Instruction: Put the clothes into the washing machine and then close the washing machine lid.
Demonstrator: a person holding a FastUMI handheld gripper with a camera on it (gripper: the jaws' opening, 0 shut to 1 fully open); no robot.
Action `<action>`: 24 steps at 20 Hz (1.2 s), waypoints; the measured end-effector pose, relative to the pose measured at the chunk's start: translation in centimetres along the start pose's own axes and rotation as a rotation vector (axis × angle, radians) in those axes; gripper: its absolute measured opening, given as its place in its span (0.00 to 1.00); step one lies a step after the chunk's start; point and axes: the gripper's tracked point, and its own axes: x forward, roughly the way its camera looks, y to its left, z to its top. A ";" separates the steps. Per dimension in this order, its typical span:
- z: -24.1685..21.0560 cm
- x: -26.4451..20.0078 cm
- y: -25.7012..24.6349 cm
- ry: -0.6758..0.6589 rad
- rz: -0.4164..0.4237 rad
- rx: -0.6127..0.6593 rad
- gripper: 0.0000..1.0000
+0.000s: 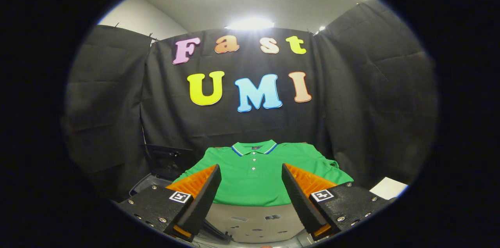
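Note:
A green polo shirt [253, 173] with a blue-and-white trimmed collar lies spread flat just ahead of my fingers, its buttoned placket facing me. It rests on the pale glossy top of the washing machine [256, 220], whose surface shows between and below the fingers. My gripper [252, 175] hovers above the shirt's lower half, open, with a wide gap and nothing between the fingers. The shirt's hem lies at about the level of the fingers' middle.
A dark raised panel [168, 159] stands at the left behind the shirt. A white sheet [388, 188] lies to the right beyond the right finger. Black cloth walls close the booth behind and at both sides.

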 end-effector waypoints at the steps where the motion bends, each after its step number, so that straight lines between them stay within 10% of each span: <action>1: 0.0 0.8 -0.2 0.006 0.003 0.001 0.96; 24: -4.8 17.1 -0.8 0.355 0.033 -0.002 0.96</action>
